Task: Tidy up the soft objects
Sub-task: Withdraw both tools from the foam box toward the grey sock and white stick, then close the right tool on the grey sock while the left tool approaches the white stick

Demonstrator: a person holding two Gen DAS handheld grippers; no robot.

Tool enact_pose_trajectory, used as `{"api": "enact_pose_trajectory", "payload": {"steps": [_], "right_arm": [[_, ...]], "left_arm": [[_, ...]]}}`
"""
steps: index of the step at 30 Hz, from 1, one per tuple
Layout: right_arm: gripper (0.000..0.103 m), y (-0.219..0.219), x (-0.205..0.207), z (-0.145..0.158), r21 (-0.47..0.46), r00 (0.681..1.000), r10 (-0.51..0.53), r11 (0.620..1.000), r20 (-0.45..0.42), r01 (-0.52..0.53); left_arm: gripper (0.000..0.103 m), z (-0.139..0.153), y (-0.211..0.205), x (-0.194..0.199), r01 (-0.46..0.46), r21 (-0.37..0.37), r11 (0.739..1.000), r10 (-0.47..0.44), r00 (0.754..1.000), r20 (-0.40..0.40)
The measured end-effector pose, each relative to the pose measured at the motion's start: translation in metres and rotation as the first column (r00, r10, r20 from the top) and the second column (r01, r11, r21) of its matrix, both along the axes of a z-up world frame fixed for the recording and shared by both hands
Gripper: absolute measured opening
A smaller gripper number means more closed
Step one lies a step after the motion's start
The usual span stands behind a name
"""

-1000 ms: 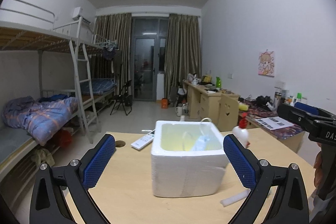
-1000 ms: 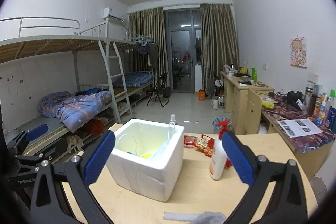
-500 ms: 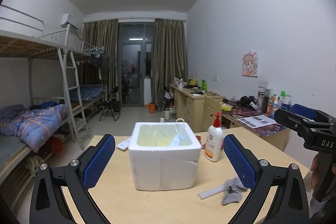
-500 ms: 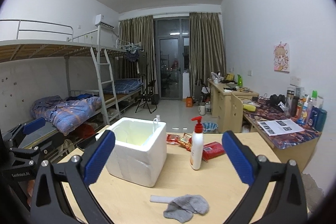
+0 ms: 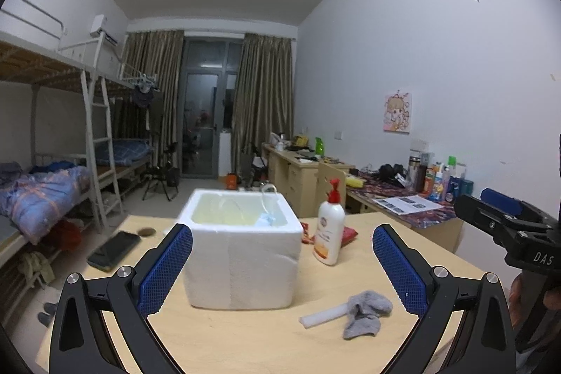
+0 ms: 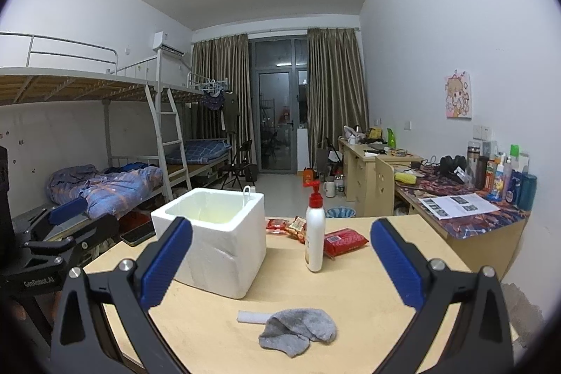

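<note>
- A crumpled grey fabric sock (image 6: 298, 332) lies on the light wooden table (image 6: 368, 297), near its front edge, with one end draped over a short white foam stick (image 6: 249, 317).
- In the left wrist view the same grey sock (image 5: 366, 312) sits right of centre, touching the white foam stick (image 5: 324, 319).
- Behind the sock stands a white open-topped polystyrene foam box (image 6: 217, 239), upright on the table; its inside looks pale yellow, and the contents cannot be made out clearly.
- Just right of the box stands a white pump bottle with a red nozzle (image 6: 314, 233), upright.
- Behind the bottle lie a flat red packet (image 6: 345, 239) and small red snack wrappers (image 6: 287, 226).
- A dark phone-like slab (image 5: 114, 249) rests on the table's left side.
- The right hand-held gripper (image 6: 280, 265) hovers above the table with its blue-padded jaws spread wide, holding nothing, the sock lying below and between them.
- The left hand-held gripper (image 5: 282, 269) is likewise spread wide and empty, facing the foam box.
- Beyond the table are a metal bunk bed (image 6: 105, 135) with a blue quilt, brown curtains and cluttered wooden desks.
</note>
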State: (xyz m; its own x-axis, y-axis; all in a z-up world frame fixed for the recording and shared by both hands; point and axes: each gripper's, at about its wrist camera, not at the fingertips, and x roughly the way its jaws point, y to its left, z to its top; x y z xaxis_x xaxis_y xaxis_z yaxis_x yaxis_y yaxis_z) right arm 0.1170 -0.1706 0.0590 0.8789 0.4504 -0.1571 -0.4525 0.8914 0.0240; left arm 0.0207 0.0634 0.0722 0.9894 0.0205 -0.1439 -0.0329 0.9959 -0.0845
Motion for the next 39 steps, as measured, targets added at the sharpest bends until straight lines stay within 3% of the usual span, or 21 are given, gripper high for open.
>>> {"api": "enact_pose_trajectory", "payload": {"steps": [10, 20, 39], "right_arm": [[0.103, -0.006, 0.016, -0.044, -0.009, 0.997, -0.019, 1.0, -0.076, 0.018], [0.103, -0.011, 0.017, -0.071, -0.041, 0.996, -0.014, 0.999, -0.093, 0.01], [0.103, -0.009, 0.048, -0.097, -0.075, 0.977, 0.021, 0.996, -0.211, -0.038]], "left_arm": [[0.103, -0.045, -0.007, 0.032, 0.045, -0.049, 0.998, -0.048, 0.997, -0.059], [0.103, -0.076, -0.016, 0.041, 0.085, -0.022, 0.996, -0.086, 0.995, -0.053], [0.103, -0.098, -0.023, 0.087, 0.146, -0.045, 0.988, -0.152, 0.97, -0.188]]}}
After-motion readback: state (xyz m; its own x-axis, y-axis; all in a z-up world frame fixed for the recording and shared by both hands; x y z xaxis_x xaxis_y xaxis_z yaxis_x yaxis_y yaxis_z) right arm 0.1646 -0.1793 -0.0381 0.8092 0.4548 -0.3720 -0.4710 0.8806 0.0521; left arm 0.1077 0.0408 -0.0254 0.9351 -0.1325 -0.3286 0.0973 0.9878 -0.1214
